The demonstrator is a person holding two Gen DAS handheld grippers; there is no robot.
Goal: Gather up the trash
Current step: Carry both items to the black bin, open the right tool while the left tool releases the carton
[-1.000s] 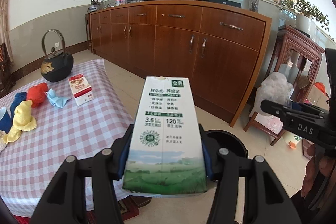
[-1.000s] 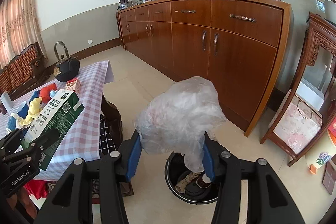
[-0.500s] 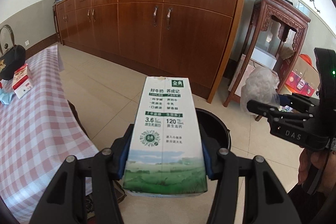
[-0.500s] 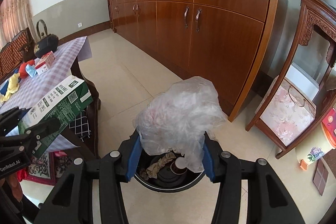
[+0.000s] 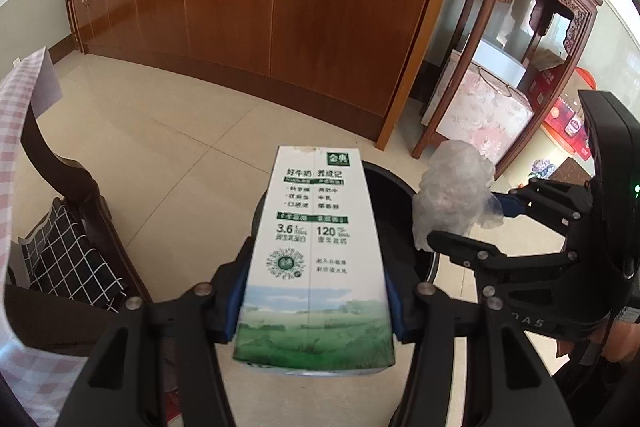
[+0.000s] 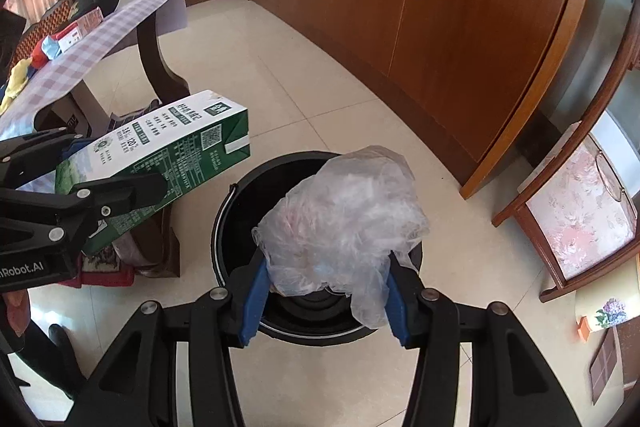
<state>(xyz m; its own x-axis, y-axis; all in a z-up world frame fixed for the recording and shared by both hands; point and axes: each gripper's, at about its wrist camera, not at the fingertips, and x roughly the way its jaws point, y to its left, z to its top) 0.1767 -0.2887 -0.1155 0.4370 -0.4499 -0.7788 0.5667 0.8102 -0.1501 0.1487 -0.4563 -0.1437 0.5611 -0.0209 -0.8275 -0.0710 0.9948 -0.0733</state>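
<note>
My left gripper (image 5: pixel 314 303) is shut on a green-and-white milk carton (image 5: pixel 316 247), which points out over the near rim of a black trash bin (image 5: pixel 396 203) on the floor. The same milk carton (image 6: pixel 160 151) shows at the left of the right wrist view, held by the left gripper (image 6: pixel 100 179). My right gripper (image 6: pixel 324 291) is shut on a crumpled clear plastic bag (image 6: pixel 344 219) directly above the black trash bin (image 6: pixel 232 211). In the left wrist view the plastic bag (image 5: pixel 452 199) hangs at the bin's right side in the right gripper (image 5: pixel 492 227).
A long wooden sideboard (image 6: pixel 460 27) runs behind the bin. A carved wooden stand (image 5: pixel 516 39) with a floral box (image 6: pixel 580 211) is to the right. The checked-cloth table (image 6: pixel 100 39) with a kettle and clutter stands left, a chair (image 5: pixel 68 223) beside it.
Both grippers have dropped and tilted downward toward the bin, still holding the carton and the bag. The table has slid out to the left and the bin now fills the view below them.
</note>
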